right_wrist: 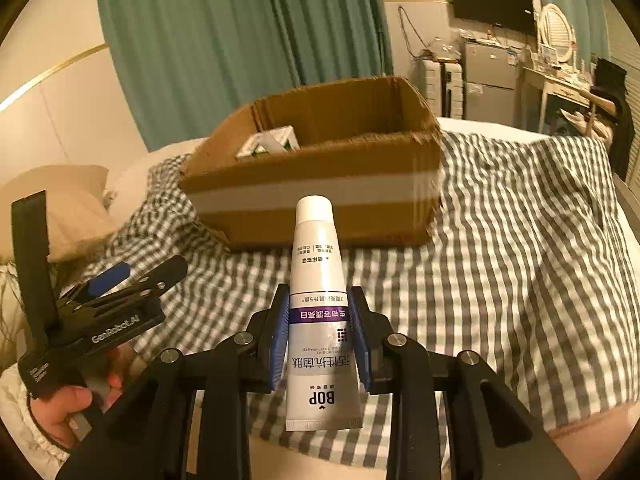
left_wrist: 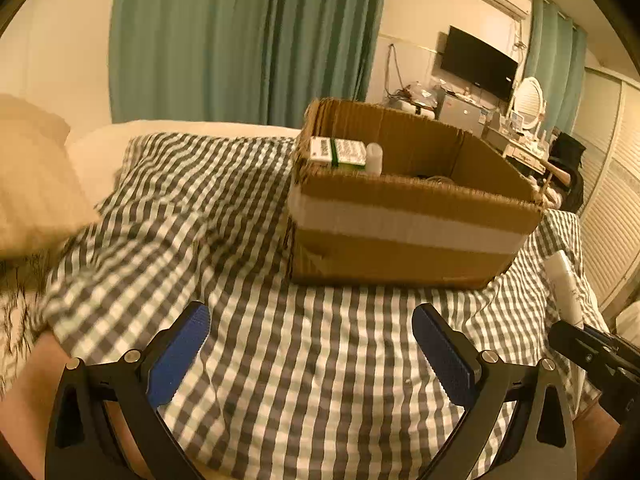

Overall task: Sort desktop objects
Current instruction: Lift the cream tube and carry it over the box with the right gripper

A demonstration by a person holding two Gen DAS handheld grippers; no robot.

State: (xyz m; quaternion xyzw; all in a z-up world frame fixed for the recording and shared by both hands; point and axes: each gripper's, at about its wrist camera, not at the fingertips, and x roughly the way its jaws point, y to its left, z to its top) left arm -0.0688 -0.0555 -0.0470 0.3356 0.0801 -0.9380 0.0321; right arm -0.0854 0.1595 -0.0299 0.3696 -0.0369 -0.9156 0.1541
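A brown cardboard box [left_wrist: 404,236] with a white tape band stands on the checked bedspread [left_wrist: 280,360]. It holds a green-and-white carton [left_wrist: 338,152] and a small white bottle [left_wrist: 374,158]. My left gripper [left_wrist: 310,316] is open and empty, in front of the box. My right gripper [right_wrist: 320,300] is shut on a white BOP toothpaste tube [right_wrist: 318,280], cap pointing at the box [right_wrist: 316,184], held above the bedspread short of it. The tube also shows at the right edge of the left wrist view [left_wrist: 564,284]. The left gripper shows in the right wrist view [right_wrist: 120,280].
A beige pillow [left_wrist: 36,192] lies at the left. Green curtains [left_wrist: 240,40] hang behind the bed. A TV [left_wrist: 478,62], a small fridge [right_wrist: 490,80] and a cluttered dresser [left_wrist: 524,148] stand at the far right. The bed's right edge is close to louvred doors [left_wrist: 616,200].
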